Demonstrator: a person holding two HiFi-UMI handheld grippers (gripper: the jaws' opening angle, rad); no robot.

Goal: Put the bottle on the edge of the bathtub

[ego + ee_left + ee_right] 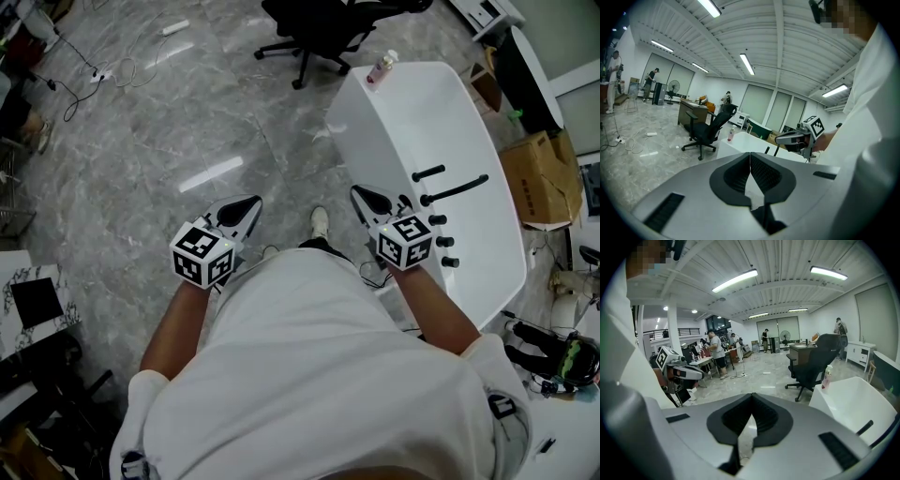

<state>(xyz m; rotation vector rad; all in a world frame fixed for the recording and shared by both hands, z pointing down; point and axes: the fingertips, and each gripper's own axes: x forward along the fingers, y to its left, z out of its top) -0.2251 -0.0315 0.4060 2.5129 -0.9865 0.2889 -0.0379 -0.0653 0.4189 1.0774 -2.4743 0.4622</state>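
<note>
Bottle (382, 67) was noted standing upright on the rim at the far end of the bathtub (441, 122), close to the black office chair (319, 33). It was recorded as small, with a pale body, a pinkish band and a white cap. How full it was could not be told.

Handling, as judged:
- Probably light plastic, stiff enough to take a moderate squeeze.
- Wall smooth and possibly slippery.
- Tall and narrow, so easily tipped on the glossy rim.
- A hold across the middle of the body, below the cap, was judged best, with the jaws level and the bottle upright.

Left gripper (246, 204) and right gripper (361, 195) were found low in front of the person's body, both well apart from the bottle. The bottle lay ahead and to the right, at the tub's other end. The right gripper was the nearer of the two, just beside the tub's near wall. The jaws of both were seen pressed together, with nothing between them.

In the left gripper view the bottle (731, 135) was seen beyond the closed jaws, a little left of their line. In the right gripper view the bottle (828, 376) was seen off to the right, in front of the chair.

With the bottle already on the tub edge, the placement was judged complete.
</note>
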